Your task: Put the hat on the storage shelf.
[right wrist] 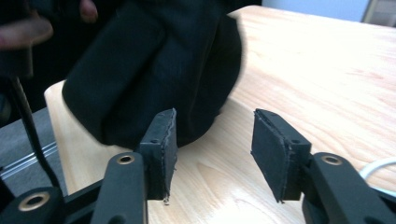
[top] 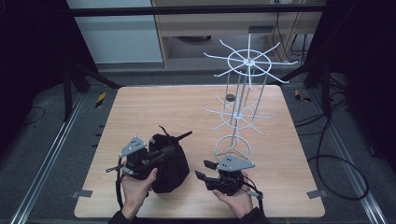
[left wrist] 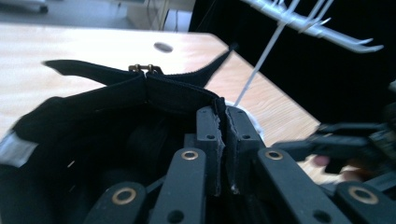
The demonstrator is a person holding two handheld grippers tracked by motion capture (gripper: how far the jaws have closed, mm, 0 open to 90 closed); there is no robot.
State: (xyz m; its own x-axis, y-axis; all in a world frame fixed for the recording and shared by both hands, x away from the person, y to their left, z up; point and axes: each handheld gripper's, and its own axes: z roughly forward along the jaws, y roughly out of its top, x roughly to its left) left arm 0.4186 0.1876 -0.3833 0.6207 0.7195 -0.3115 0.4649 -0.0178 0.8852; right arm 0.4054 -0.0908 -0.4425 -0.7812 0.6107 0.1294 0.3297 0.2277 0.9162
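A black fabric bag (top: pixel 170 170) with loose straps sits on the wooden table (top: pixel 154 107), near the front left. My left gripper (top: pixel 172 150) reaches over it from the left. In the left gripper view that gripper (left wrist: pixel 223 115) is shut on the bag's upper rim (left wrist: pixel 177 95), beside a small brass buckle (left wrist: pixel 144 68). My right gripper (top: pixel 204 170) is just right of the bag, pointing left at it. In the right gripper view it (right wrist: pixel 212 149) stands open with bare tabletop between its pads, and the bag (right wrist: pixel 154 70) is a little ahead of them.
A tall white wire rack (top: pixel 243 93) with spoke arms stands on the right half of the table, its ring base (top: pixel 232 147) close behind my right gripper. A small dark disc (top: pixel 229 97) lies near the rack. The table's front edge runs just below both hands.
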